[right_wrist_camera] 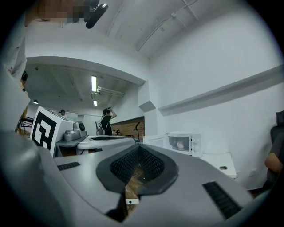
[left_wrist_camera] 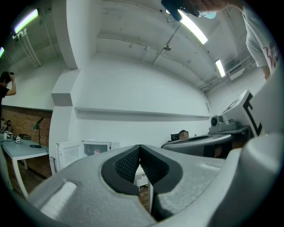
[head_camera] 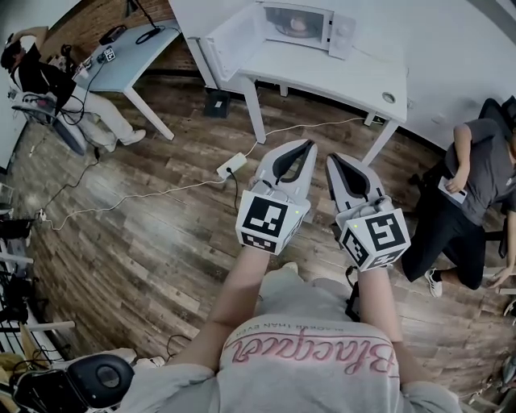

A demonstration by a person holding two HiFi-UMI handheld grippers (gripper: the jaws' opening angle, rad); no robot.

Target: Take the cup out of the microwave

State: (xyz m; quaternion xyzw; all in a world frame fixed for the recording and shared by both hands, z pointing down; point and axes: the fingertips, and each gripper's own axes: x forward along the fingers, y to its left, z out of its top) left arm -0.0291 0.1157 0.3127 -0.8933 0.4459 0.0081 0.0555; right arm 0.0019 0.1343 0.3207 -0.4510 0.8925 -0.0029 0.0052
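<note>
On the far desk (head_camera: 339,77), microwave (head_camera: 343,34) open, cup (head_camera: 297,24) inside; untouched. Left gripper (head_camera: 309,145), right gripper (head_camera: 331,159) closed empty, well short.

Bright ceiling tube lights (left_wrist_camera: 191,27), sharp pictures, strong fisheye bending at edges.

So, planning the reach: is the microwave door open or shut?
Open. The white microwave has its door swung out sideways, and a pinkish cup shows inside.
</note>
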